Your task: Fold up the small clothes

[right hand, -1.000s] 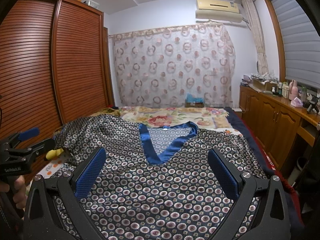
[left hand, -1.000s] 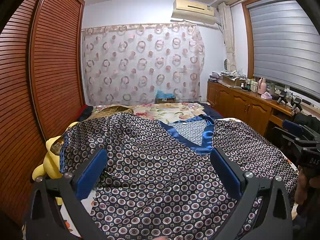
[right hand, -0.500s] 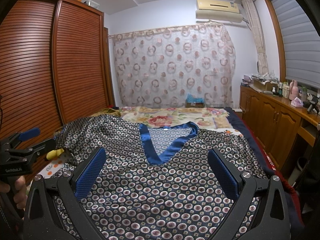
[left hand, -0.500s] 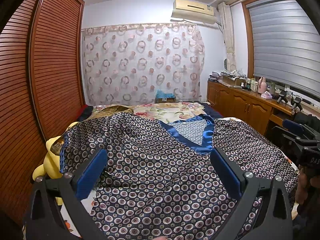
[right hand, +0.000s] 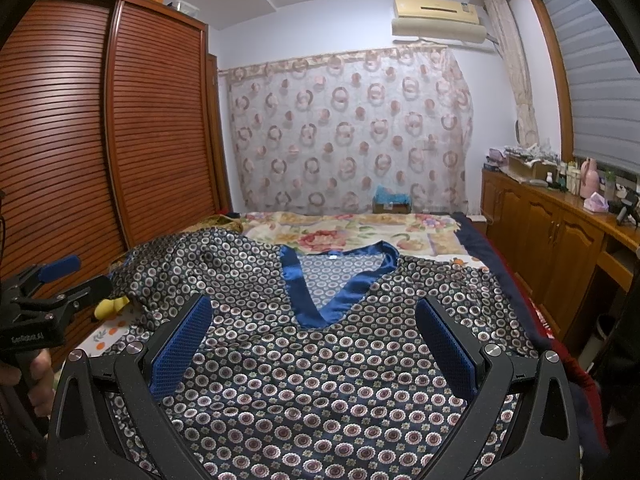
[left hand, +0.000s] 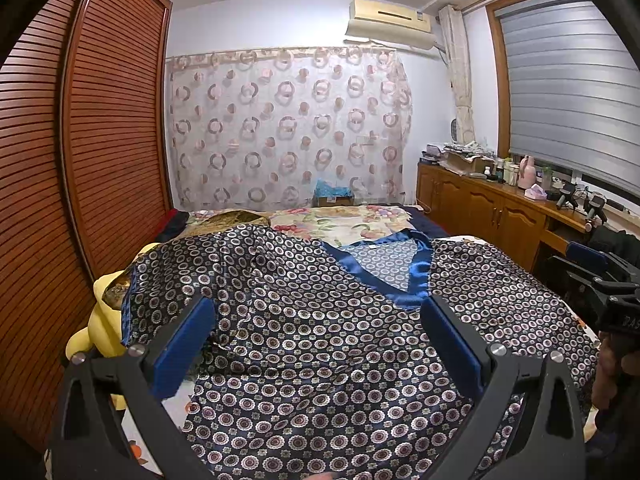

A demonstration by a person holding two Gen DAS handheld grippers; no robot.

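Bed bears patterned top; left gripper, right gripper wide, empty.

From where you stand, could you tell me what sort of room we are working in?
A home bedroom, most likely. A bed with a floral cover carries the patterned top, a louvred wooden wardrobe lines one wall, and a wall air conditioner hangs above a curtain.
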